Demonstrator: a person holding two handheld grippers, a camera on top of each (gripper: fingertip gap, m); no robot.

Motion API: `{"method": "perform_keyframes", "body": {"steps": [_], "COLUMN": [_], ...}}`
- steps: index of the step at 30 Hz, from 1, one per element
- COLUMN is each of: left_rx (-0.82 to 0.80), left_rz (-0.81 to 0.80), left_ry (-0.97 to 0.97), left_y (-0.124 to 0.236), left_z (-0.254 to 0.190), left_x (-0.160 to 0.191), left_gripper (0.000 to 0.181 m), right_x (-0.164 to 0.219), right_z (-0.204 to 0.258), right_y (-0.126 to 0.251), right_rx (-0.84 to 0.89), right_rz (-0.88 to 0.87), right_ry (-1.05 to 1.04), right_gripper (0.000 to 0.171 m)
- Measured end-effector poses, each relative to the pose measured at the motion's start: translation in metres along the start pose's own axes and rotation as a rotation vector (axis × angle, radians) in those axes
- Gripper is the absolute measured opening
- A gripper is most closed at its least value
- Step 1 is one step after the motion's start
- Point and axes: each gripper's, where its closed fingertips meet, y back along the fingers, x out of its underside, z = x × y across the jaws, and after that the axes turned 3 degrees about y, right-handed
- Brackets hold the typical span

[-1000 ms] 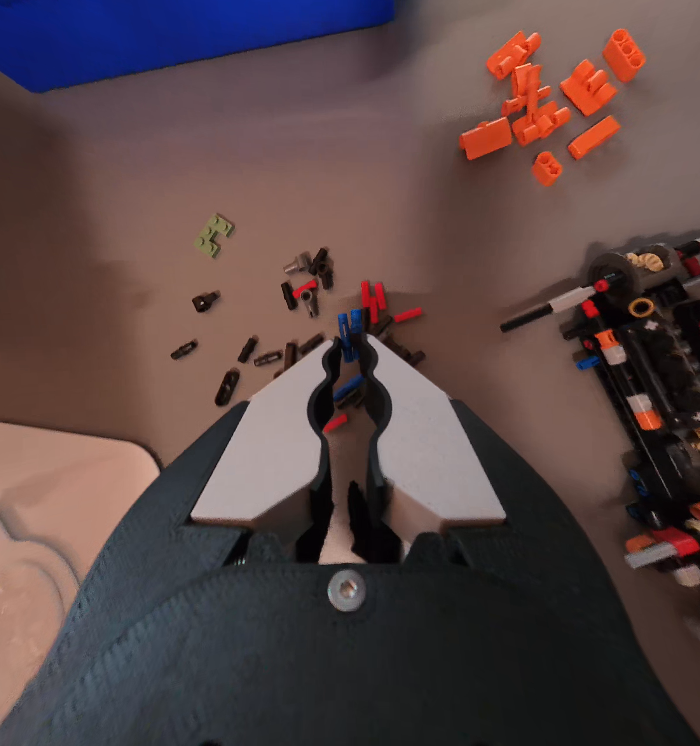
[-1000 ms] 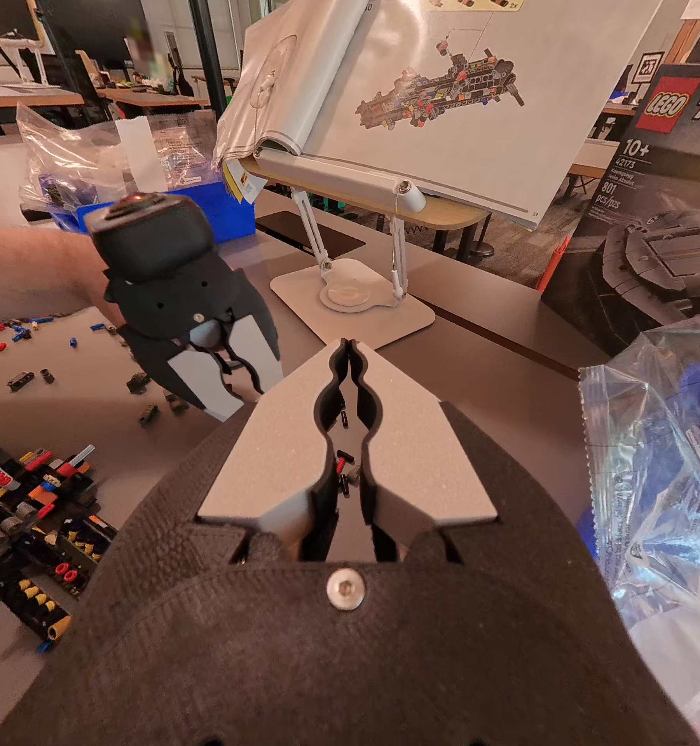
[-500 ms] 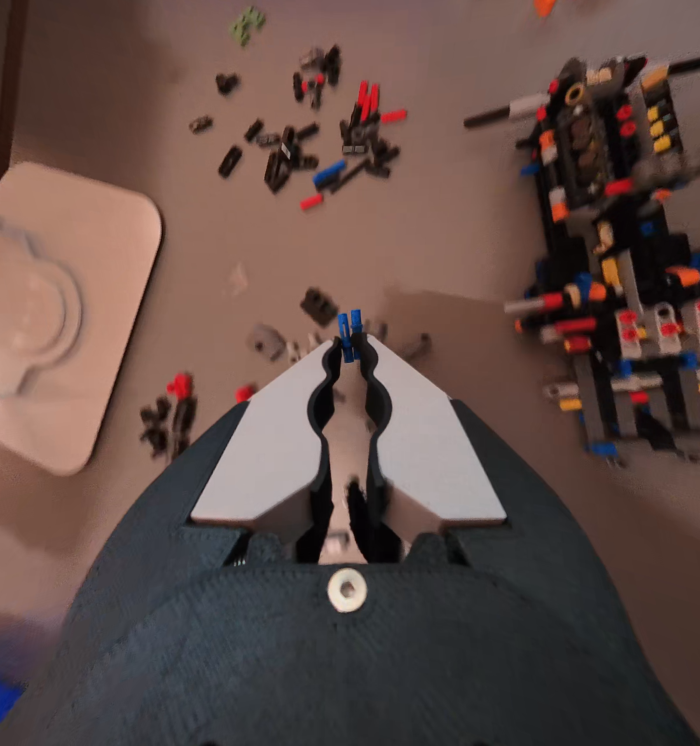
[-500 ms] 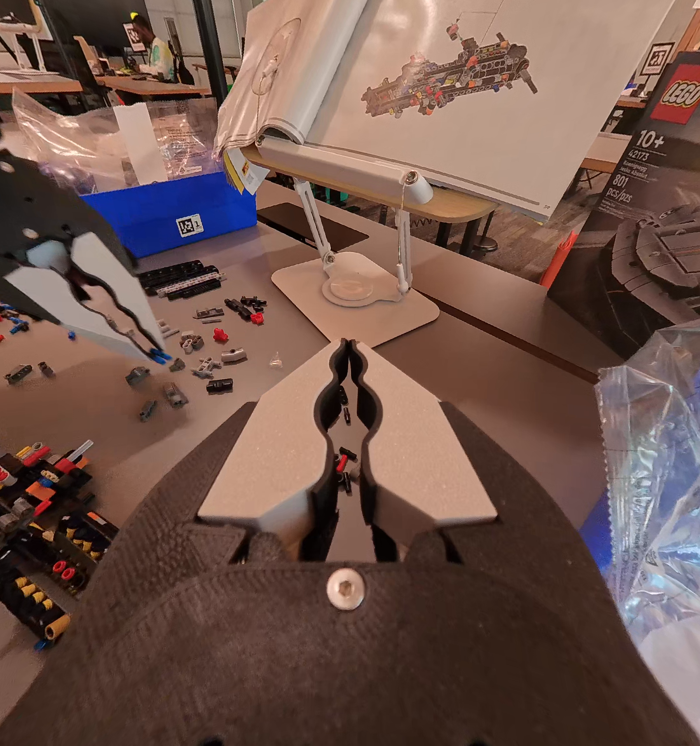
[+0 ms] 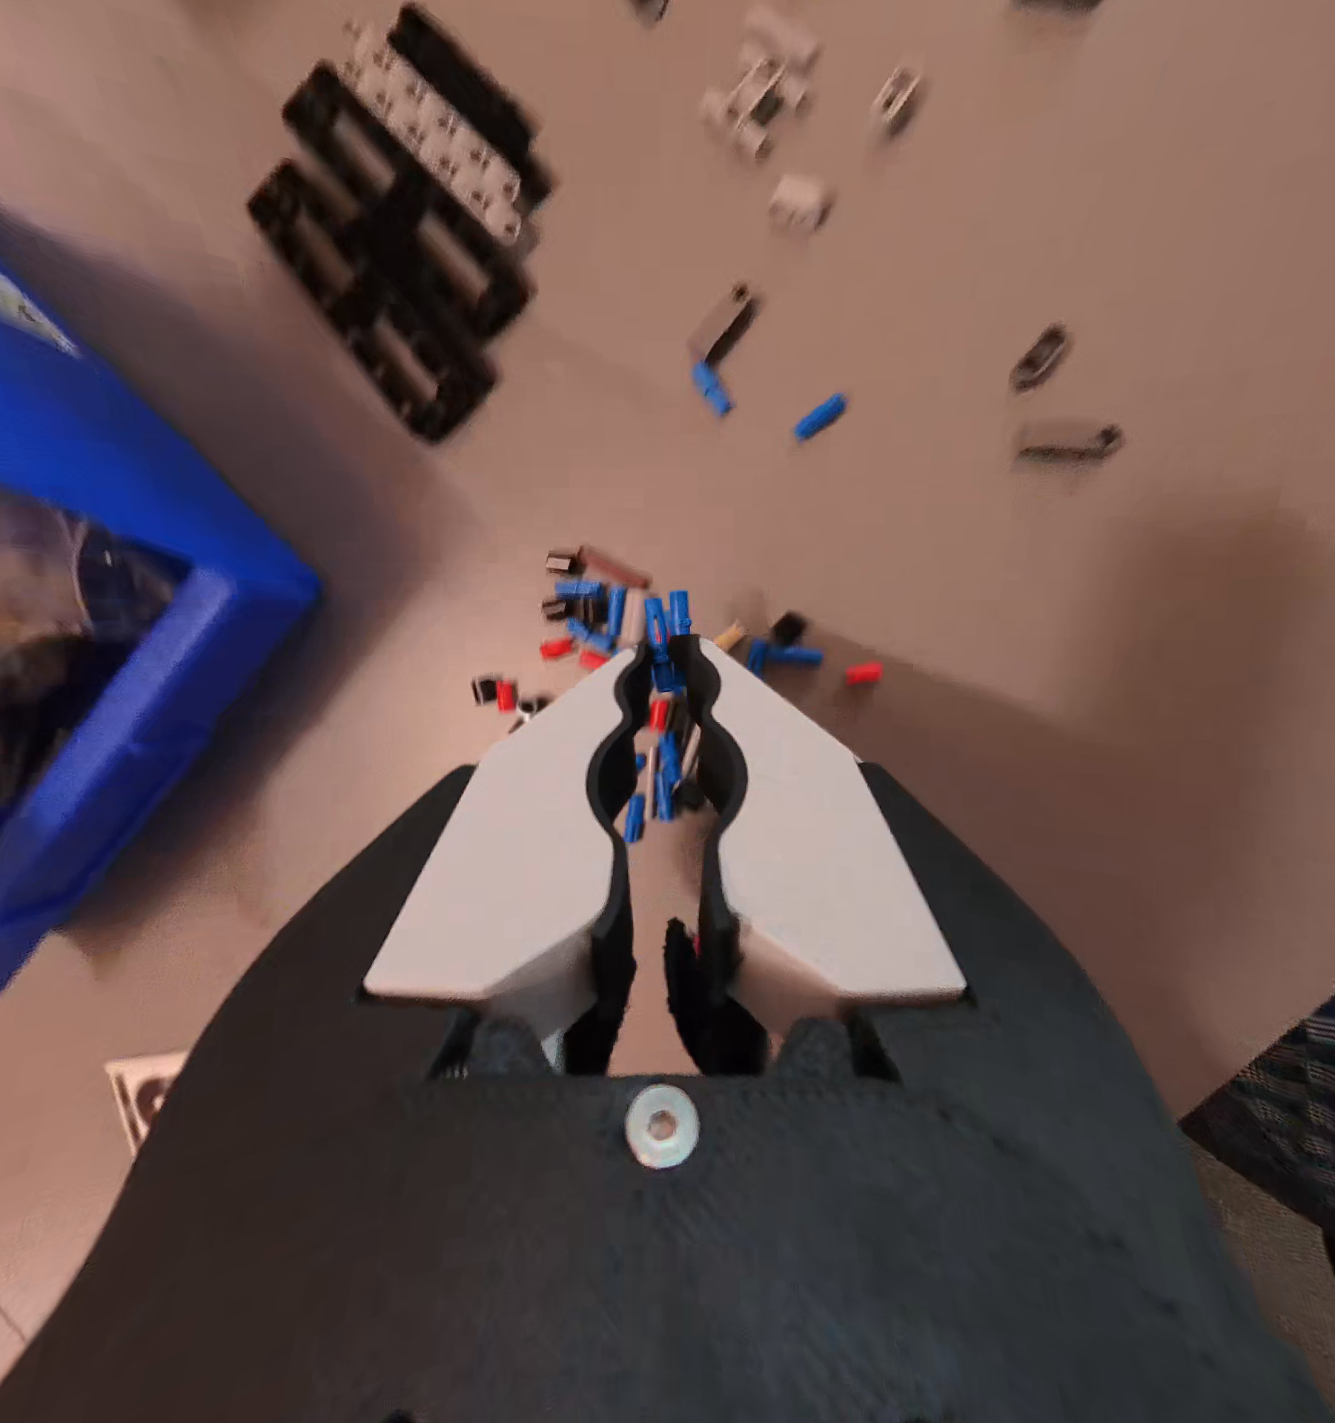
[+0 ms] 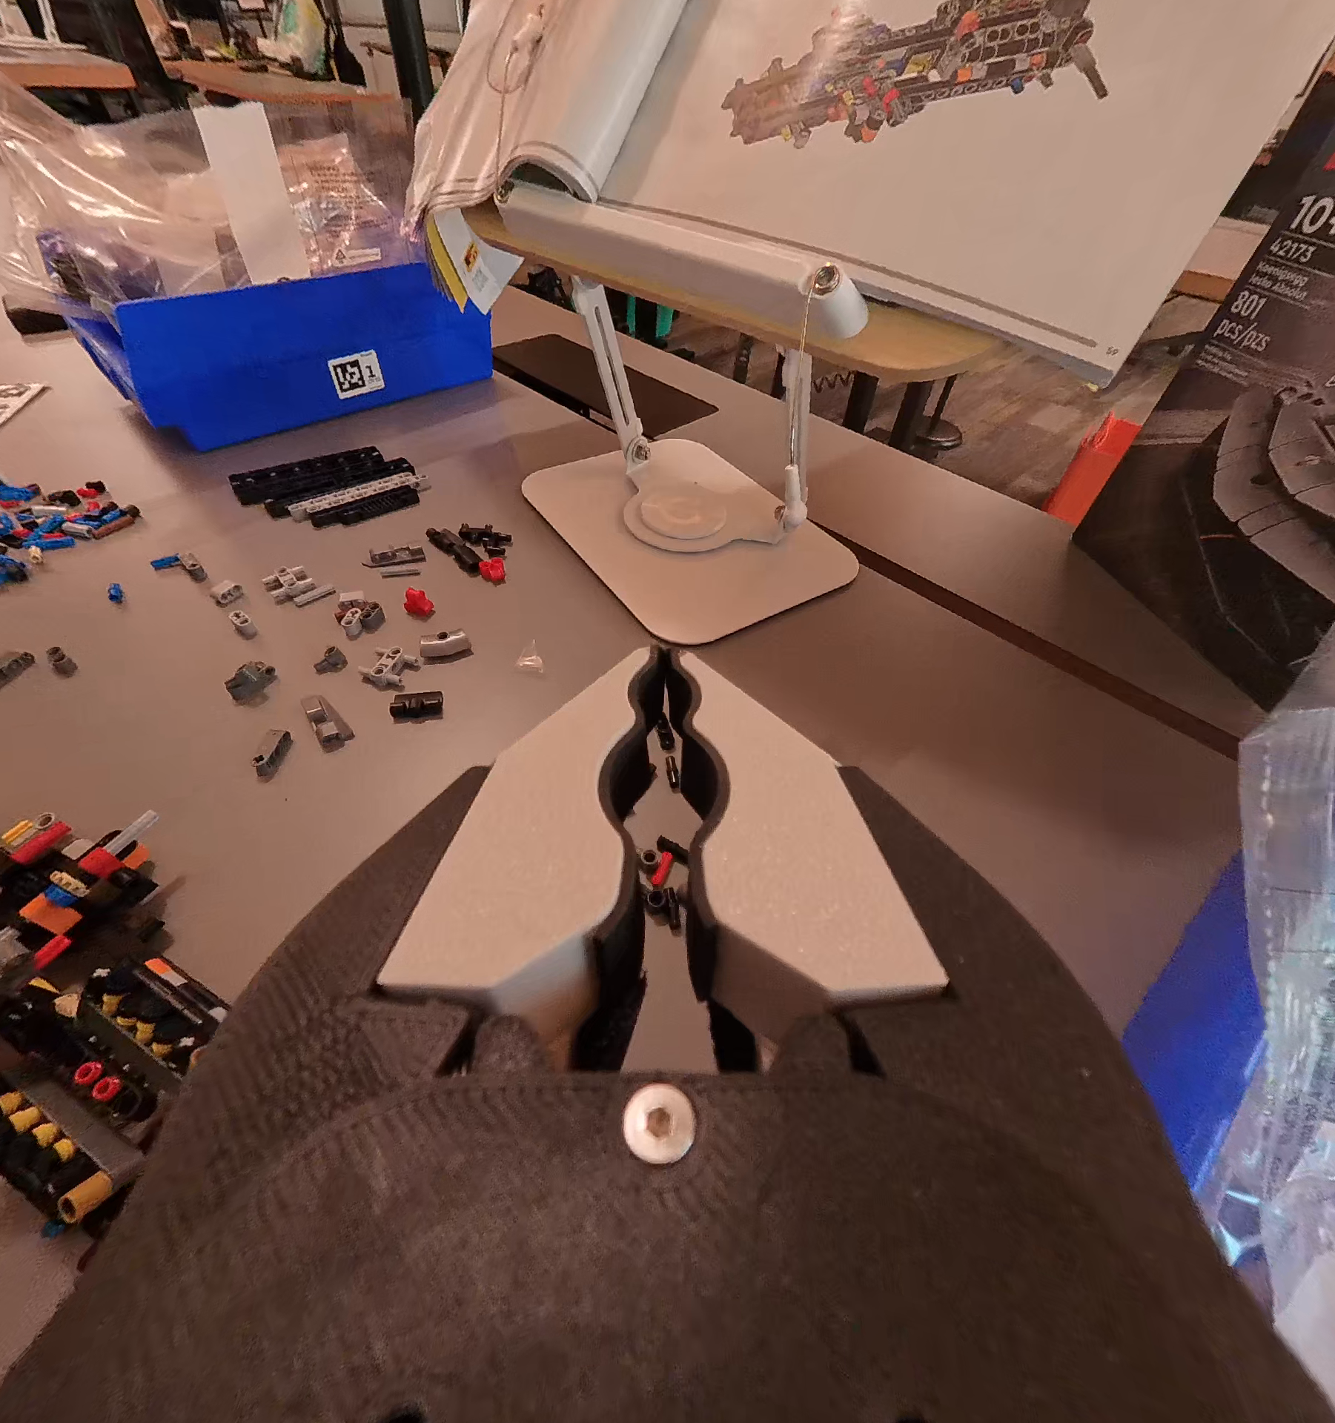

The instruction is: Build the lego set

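Left wrist view: the left gripper is pointing down at the grey table, its jaws pressed on two small blue pins that are sticking out past the tips. A loose heap of blue, red and black pins is lying on the table right under and around the tips. A blue bin is sitting to the left with its corner near that heap, leaving a narrow strip of bare table between them. A cluster of long black and grey beams is lying farther ahead on the left, and scattered grey pieces are lying ahead on the right. Bare table is showing to the right of the tips. The frame is blurred.

Right wrist view: the right gripper is hovering above the table, jaws pressed together at the tips and holding nothing. A book stand with an open instruction book is standing just ahead, the corner of its base close to the tips. The half-built model is lying at the left edge, well apart from the gripper. Small grey and black pieces are spreading across the table between the model and the blue bin. A clear plastic bag is crowding the right edge, and the dark set box is standing behind it. Bare table is lying open directly right of the tips.
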Motion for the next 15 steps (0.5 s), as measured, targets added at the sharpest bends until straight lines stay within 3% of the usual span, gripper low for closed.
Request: {"method": "perform_keyframes", "body": {"steps": [5, 15], "left_rx": [-0.041, -0.062], "left_rz": [0.075, 0.058], "left_ry": [0.046, 0.031], "left_y": [-0.011, -0.003], "left_z": [0.014, 0.017], "left_x": [0.037, 0.032], "left_gripper": [0.006, 0.020], "right_x": [0.005, 0.001], "right_z": [0.000, -0.001], "right_y": [-0.003, 0.000], "right_rx": [0.005, 0.003], "right_rz": [0.018, 0.006], "right_ry": [0.007, 0.006], "right_gripper": [0.000, 0.000]}}
